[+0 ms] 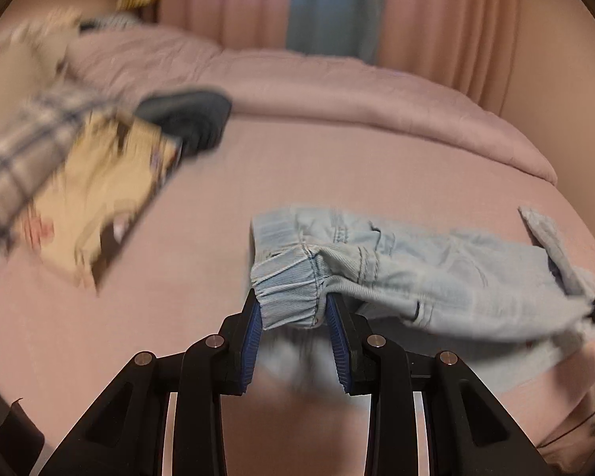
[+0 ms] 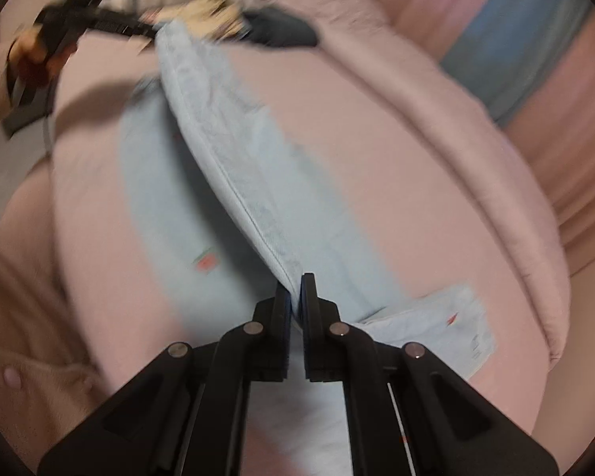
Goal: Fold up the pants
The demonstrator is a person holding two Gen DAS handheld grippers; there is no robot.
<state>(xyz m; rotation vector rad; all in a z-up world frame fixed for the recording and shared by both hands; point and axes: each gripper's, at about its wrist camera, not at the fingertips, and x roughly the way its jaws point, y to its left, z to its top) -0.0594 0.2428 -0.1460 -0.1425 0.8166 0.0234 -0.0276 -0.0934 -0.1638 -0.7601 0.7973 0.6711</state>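
Right wrist: pants bear an unreadable red label

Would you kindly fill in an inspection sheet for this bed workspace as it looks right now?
Surface: pink bed sheet, with a bunched pink duvet along the far edge.
Job's things: light blue pants, lifted and stretched between the two claws.
Clutter: plaid garment, tan printed item and dark item at the bed's left; all blurred.
Grippers: left claw shut on the gathered waistband; right claw shut on a pants edge.
Cables: a thin dark line near the person's hand; cannot tell what it is.
Surroundings: pink and blue curtains.
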